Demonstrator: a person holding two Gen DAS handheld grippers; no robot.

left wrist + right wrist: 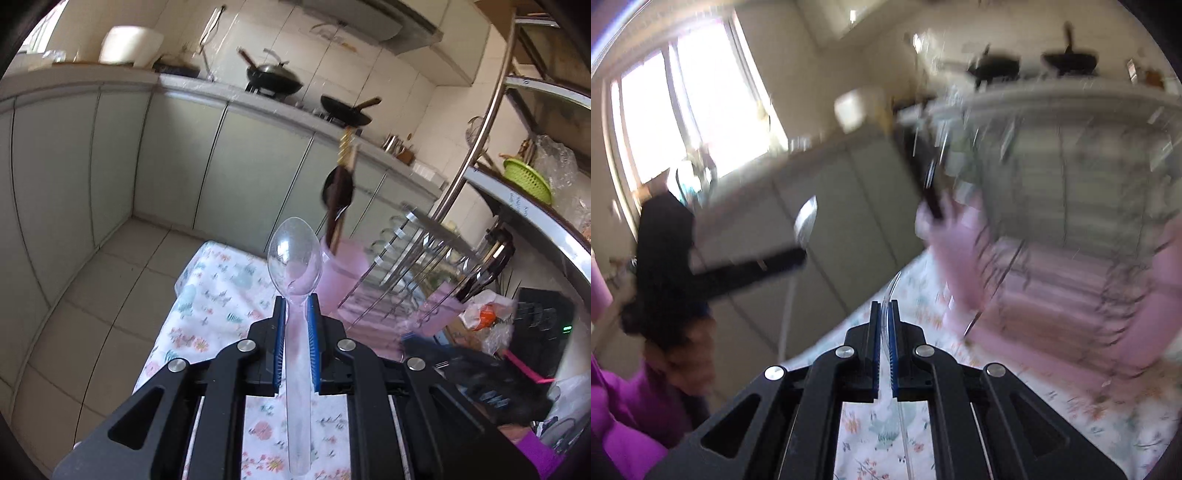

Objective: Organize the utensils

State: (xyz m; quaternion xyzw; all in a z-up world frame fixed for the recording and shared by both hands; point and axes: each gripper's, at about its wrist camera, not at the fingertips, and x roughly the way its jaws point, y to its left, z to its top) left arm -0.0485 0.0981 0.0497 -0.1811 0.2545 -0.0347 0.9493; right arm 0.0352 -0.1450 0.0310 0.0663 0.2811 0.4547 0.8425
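My left gripper (295, 301) is shut on the handle of a clear plastic spoon (294, 254), bowl pointing up, held above the floral tablecloth (214, 295). Just beyond it stands a pink cup (341, 271) holding dark utensils and chopsticks (340, 199), at the end of a wire dish rack (402, 266) on a pink tray. My right gripper (885, 306) is shut on a thin clear plastic utensil (891, 291) seen edge-on; this view is blurred. The pink cup (945, 243) and rack (1052, 221) lie ahead to its right. The left gripper with its spoon (805, 221) shows at left.
Kitchen cabinets (229, 166) and a counter with two woks (275, 75) run behind the table. A metal shelf with a green basket (528, 177) stands at right. Plastic bags and a black box (543, 317) crowd the right side. The tiled floor (92, 314) lies left of the table.
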